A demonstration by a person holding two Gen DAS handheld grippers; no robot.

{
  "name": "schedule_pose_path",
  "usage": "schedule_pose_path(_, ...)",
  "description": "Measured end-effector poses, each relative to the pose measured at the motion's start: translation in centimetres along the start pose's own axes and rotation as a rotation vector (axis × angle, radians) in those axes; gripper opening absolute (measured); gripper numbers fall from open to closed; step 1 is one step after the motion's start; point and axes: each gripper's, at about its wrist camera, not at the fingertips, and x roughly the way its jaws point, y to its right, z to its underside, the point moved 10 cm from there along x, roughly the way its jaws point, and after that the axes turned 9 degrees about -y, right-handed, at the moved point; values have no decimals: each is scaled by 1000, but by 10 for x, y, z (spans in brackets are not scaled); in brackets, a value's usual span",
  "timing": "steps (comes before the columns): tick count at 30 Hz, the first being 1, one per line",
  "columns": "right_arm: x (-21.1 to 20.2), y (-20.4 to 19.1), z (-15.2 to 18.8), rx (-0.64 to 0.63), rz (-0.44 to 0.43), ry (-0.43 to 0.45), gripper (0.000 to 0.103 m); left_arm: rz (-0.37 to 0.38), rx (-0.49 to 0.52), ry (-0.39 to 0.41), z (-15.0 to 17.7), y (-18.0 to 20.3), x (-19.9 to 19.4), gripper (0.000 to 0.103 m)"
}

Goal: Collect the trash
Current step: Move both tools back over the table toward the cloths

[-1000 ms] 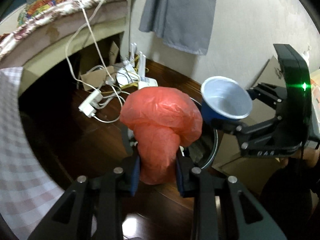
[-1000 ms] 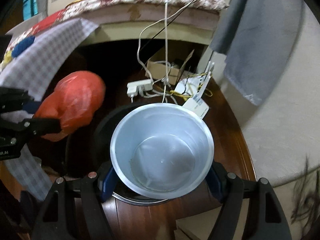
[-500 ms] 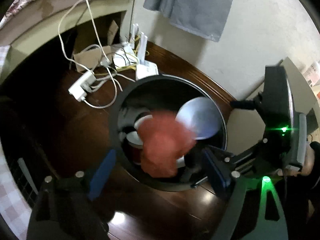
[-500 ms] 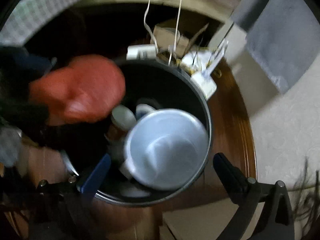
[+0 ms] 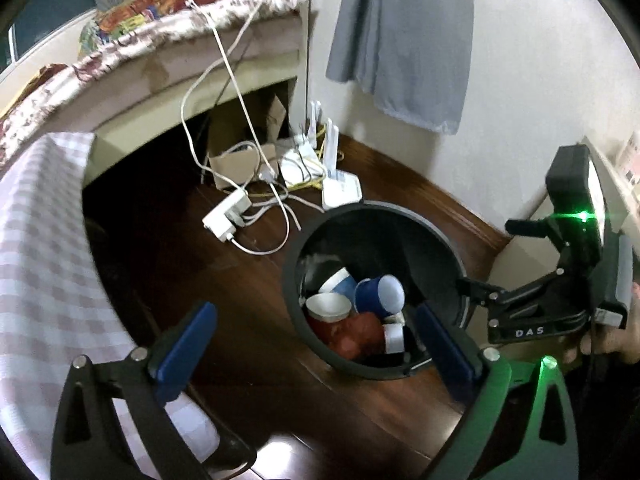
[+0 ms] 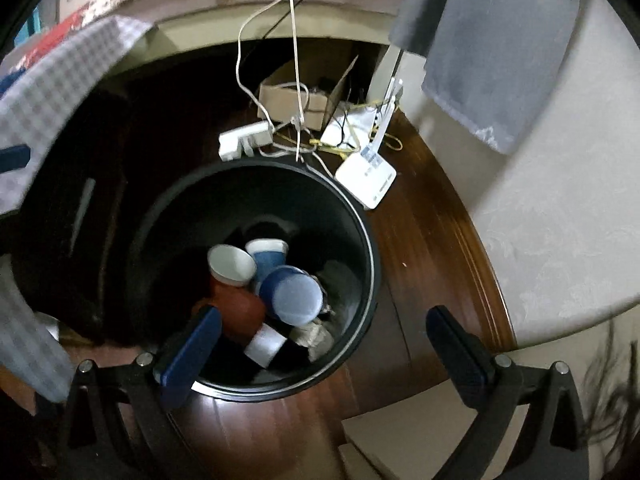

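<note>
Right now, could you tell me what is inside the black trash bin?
Inside the black trash bin lie several paper cups, including a blue cup on its side, plus a crumpled red bag. Whatever lies beneath them, and the bin's bottom, is covered.

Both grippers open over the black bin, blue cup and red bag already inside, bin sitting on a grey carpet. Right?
Not carpet. The black bin stands on a dark wooden floor, clear in the right wrist view. The rest holds: left gripper and right gripper are open, and the blue cup and red bag lie inside.
</note>
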Motion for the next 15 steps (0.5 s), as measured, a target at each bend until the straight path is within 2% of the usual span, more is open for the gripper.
schedule_pose_path(8, -62, -16, -17, 64, -34, 107, 103, -26, -43, 84, -5, -18, -50, 101)
schedule_pose_path(15, -109, -54, -36, 21, -48, 189, 103, -74, -95, 144, 1, -48, -91, 101)
